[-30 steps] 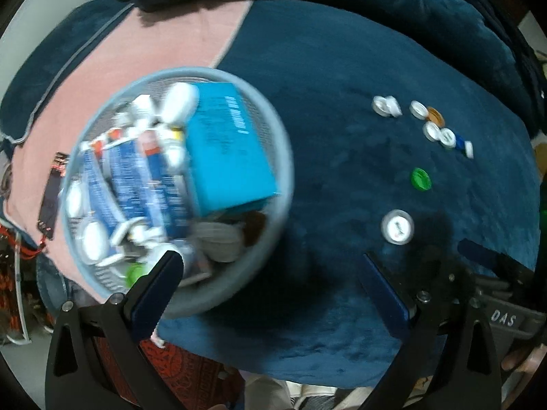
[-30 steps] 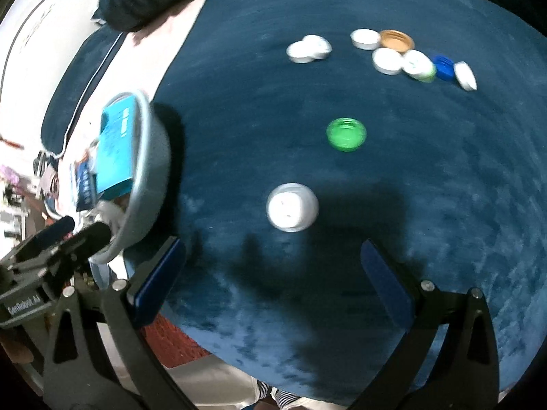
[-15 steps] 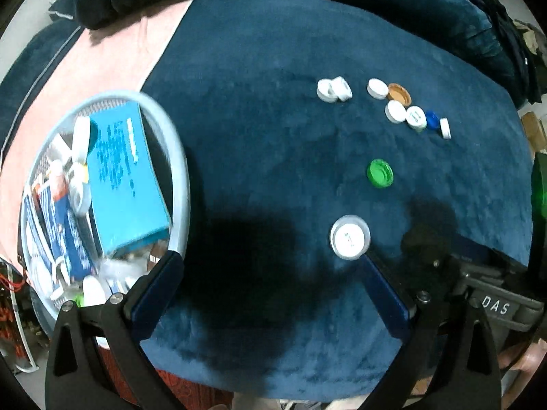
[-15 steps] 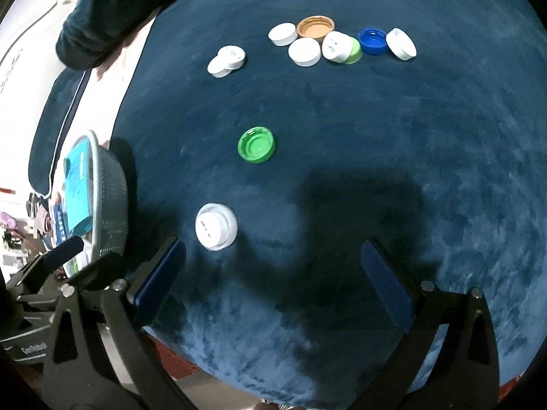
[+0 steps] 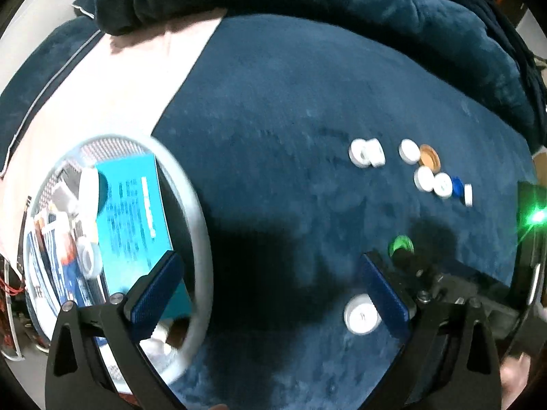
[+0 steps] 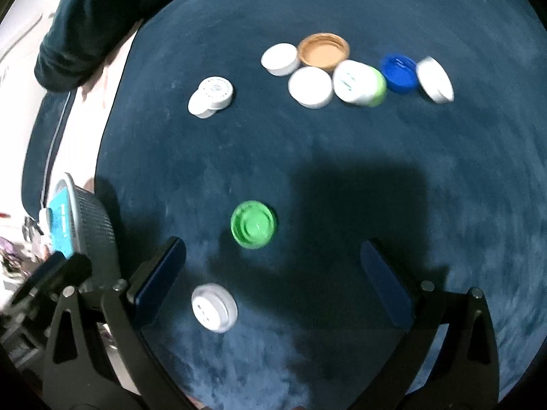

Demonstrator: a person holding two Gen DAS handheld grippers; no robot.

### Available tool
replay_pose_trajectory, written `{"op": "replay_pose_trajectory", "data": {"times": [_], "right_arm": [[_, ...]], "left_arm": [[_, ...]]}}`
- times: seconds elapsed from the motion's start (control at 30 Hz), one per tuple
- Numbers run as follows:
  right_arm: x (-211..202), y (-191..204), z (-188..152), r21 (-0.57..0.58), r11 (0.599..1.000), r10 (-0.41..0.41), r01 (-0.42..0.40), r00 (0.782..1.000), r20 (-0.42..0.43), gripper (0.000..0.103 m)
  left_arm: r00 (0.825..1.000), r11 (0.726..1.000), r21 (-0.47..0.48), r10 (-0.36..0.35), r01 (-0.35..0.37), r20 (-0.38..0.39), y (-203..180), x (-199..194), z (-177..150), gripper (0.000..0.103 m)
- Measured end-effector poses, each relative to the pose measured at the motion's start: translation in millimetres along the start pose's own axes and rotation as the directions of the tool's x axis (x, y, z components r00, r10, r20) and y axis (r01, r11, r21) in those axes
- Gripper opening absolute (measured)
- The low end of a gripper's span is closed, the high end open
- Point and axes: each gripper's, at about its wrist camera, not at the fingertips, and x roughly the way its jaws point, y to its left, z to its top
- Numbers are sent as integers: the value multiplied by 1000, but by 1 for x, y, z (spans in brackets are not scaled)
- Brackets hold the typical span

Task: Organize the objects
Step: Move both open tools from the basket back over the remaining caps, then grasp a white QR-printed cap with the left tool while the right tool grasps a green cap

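Observation:
Bottle caps lie on a dark blue plush cloth point(image 6: 444, 188). A green cap point(image 6: 253, 224) lies upturned between my right gripper's point(image 6: 273, 283) open fingers, a little ahead of them. A white cap point(image 6: 214, 307) lies near its left finger. A far cluster holds white caps, an orange cap point(image 6: 323, 50) and a blue cap point(image 6: 399, 72). My left gripper point(image 5: 270, 299) is open and empty above the cloth. The white cap point(image 5: 361, 314) lies by its right finger. A grey mesh basket point(image 5: 201, 239) with a teal box point(image 5: 133, 212) sits at its left.
Two stacked white caps point(image 6: 210, 97) lie apart at the left of the cluster. A pink sheet point(image 5: 112, 85) lies beyond the basket. A rumpled dark blanket point(image 5: 342, 7) borders the far side. The right gripper's body point(image 5: 478, 294) shows at the right of the left wrist view.
The right gripper has moved forward over the caps; the green cap now lies between its fingers. The left gripper has swung right and away from the basket.

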Motion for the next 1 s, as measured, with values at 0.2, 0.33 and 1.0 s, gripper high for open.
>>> {"op": "replay_pose_trajectory", "data": {"times": [0.2, 0.33, 1.0], "right_arm": [[14, 15, 10, -72, 997, 2, -1, 1000, 9, 82], [24, 16, 8, -128, 989, -67, 67, 998, 5, 44], [-13, -60, 27, 113, 991, 67, -72, 996, 50, 31]], "left_arm": [[999, 1000, -23, -13, 14, 45, -2, 4, 20, 102], [999, 999, -26, -36, 37, 37, -9, 16, 32, 102], [989, 915, 402, -28, -34, 146, -109, 83, 63, 94]]}}
